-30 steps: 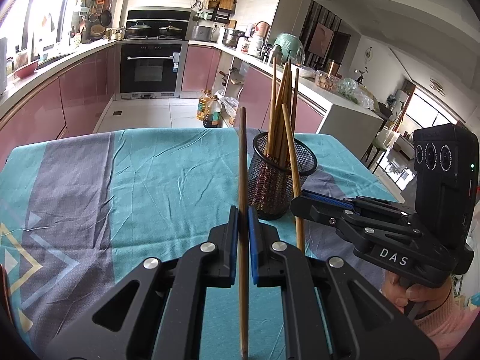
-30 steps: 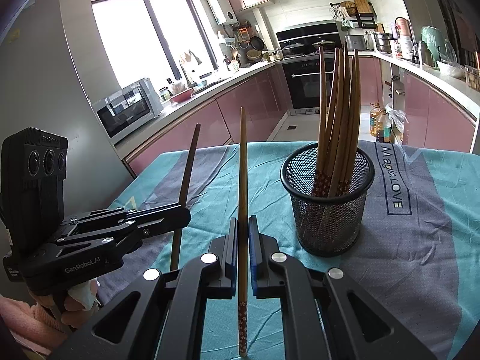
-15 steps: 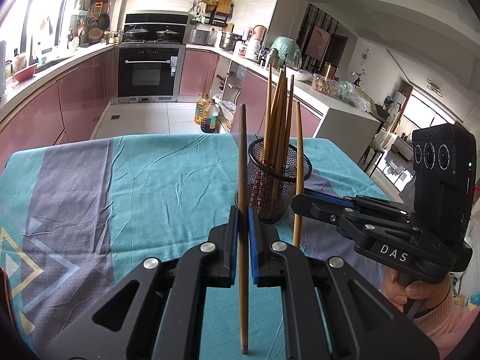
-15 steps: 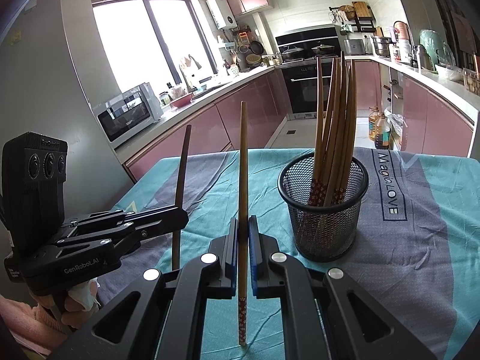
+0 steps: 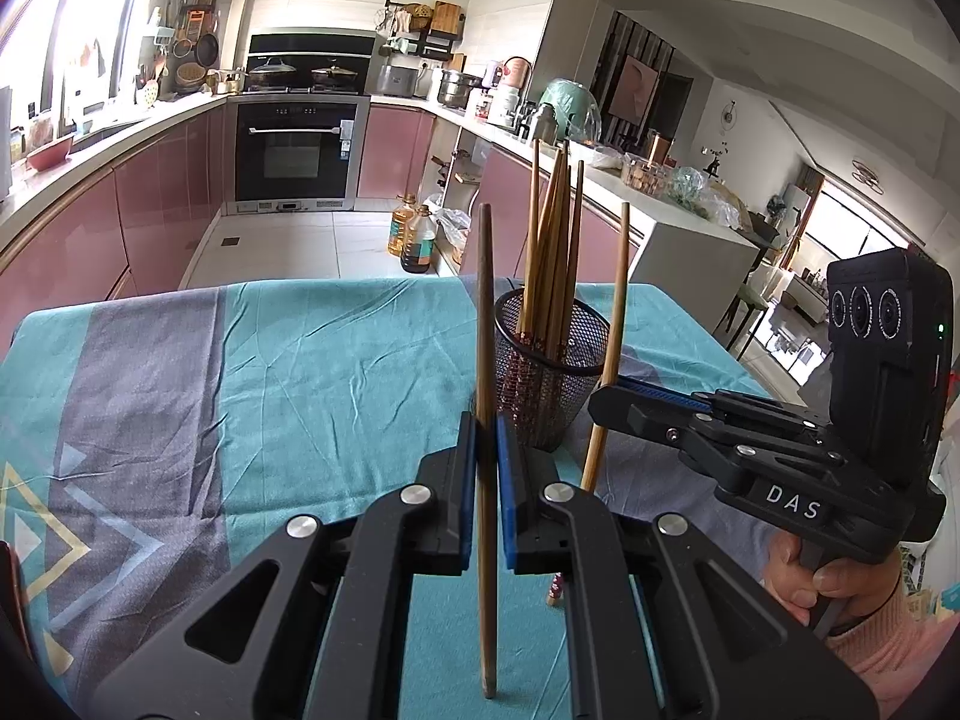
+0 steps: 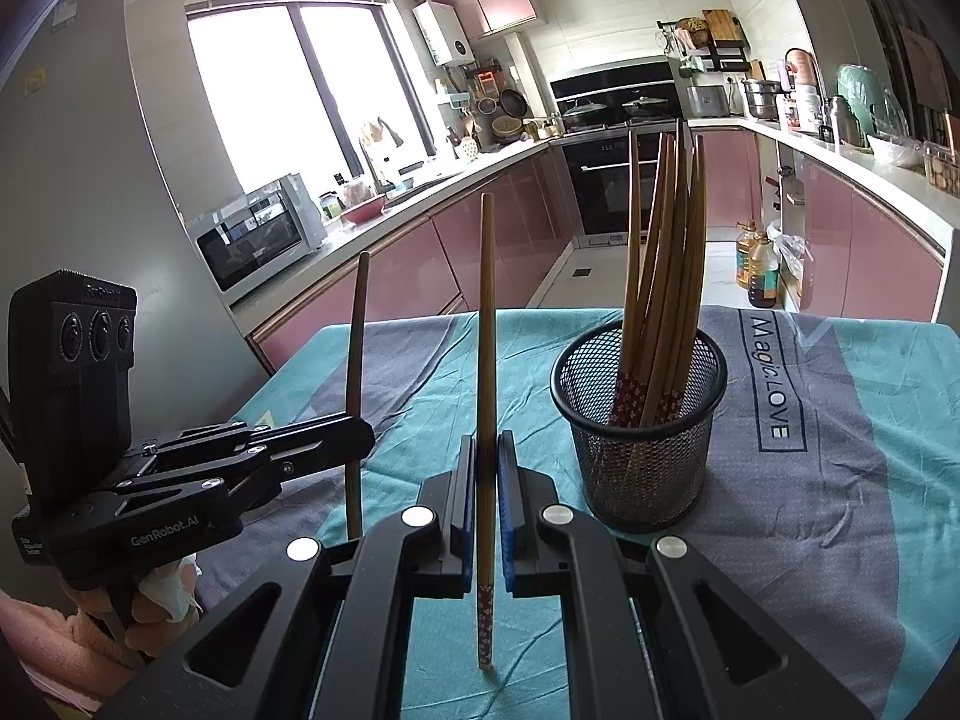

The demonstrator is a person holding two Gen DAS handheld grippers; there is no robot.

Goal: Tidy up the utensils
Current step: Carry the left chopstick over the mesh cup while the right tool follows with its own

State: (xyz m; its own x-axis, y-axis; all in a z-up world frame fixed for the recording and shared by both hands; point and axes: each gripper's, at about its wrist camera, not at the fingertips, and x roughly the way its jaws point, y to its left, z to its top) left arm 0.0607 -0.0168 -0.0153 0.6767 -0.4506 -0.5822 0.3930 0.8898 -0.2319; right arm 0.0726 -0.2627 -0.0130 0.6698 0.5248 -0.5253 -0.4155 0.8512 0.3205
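Kitchen setting w/ table draped in teal-and-grey patterned tablecloth [image 5: 300, 372]; cloth wrinkled, yellow-white triangle motif at its left edge in left wrist view, "Magic LOVE" lettering [image 6: 771, 378] near its right edge in right wrist view. Black wire-mesh cylindrical holder [image 6: 639, 420] stands upright on a grey band toward cloth's far edge, bearing a bundle of brown wooden chopsticks [image 6: 660, 252] w/ red patterned ends down. Left gripper [image 5: 486, 468]: jaws clenched on one plain brown wooden chopstick [image 5: 485, 330], held near upright, lower tip close above cloth. Right gripper [image 6: 486, 492]: jaws clenched on one light wooden chopstick with red dotted end [image 6: 486, 360], also near upright, patterned end down. Both held sticks sit near the holder, apart from it, outside its rim. Room behind: pink glossy base cabinets [image 5: 150, 204] along white worktops, black built-in oven [image 5: 294, 156] w/ pots on hob above, white microwave oven [image 6: 258, 240] below large bright window [image 6: 288, 96], amber oil bottles [image 5: 414, 234] on pale tiled floor.
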